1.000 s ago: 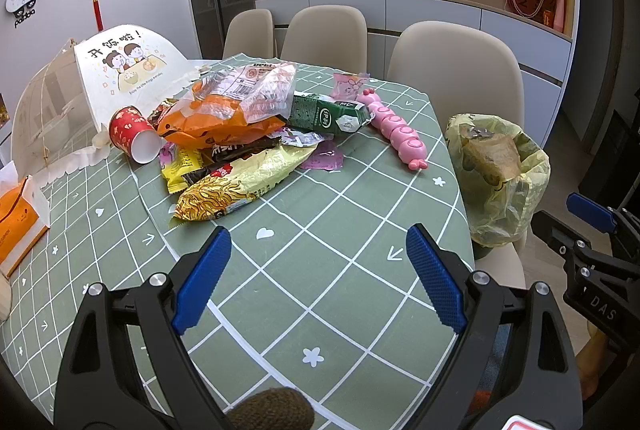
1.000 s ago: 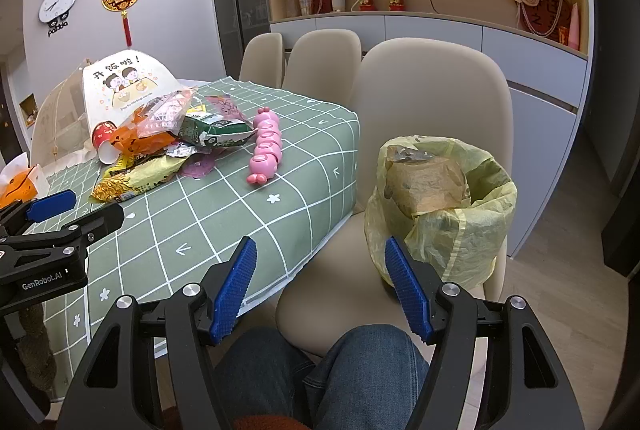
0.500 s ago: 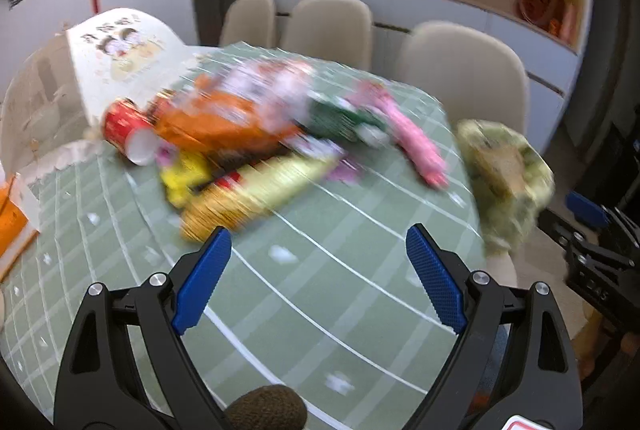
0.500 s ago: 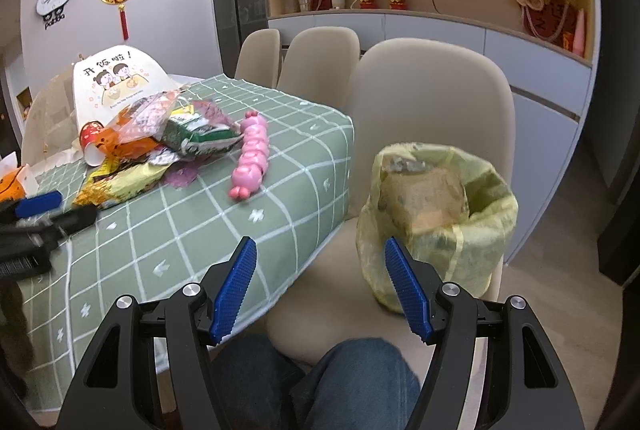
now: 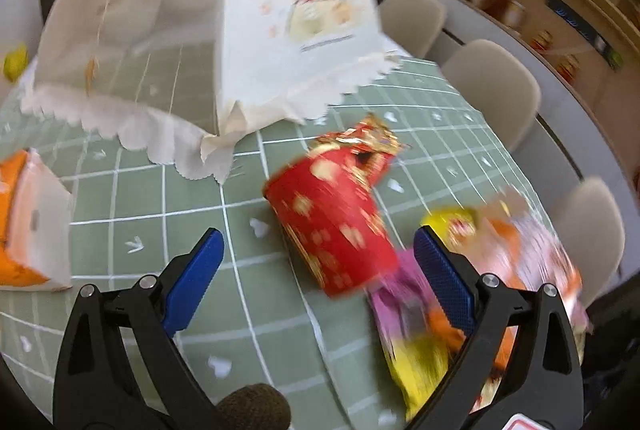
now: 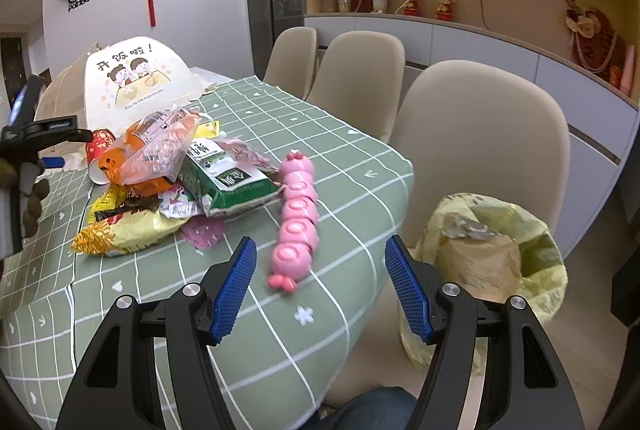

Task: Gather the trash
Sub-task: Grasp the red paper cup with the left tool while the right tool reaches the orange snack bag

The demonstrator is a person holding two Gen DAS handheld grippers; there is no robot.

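Observation:
A red paper cup (image 5: pixel 334 218) with gold marks lies on its side on the green checked tablecloth (image 5: pixel 168 197). My left gripper (image 5: pixel 318 270) is open, its blue pads either side of the cup's near end. Beside the cup lie yellow, orange and purple wrappers (image 5: pixel 480 270). In the right wrist view the wrapper pile (image 6: pixel 168 177) lies left of a pink caterpillar toy (image 6: pixel 298 222). My right gripper (image 6: pixel 320 286) is open and empty over the table's corner. A yellow trash bag (image 6: pixel 492 262) with trash inside sits on the chair to its right.
A white mesh food cover (image 5: pixel 208 17) stands just behind the cup. An orange and white carton (image 5: pixel 28 226) lies at the left. Beige chairs (image 6: pixel 480 133) line the table's far side. My left gripper shows at the right wrist view's left edge (image 6: pixel 32 137).
My left gripper has swung left and forward, from over bare cloth to right at the red cup. My right gripper has shifted left, from the trash bag toward the table corner.

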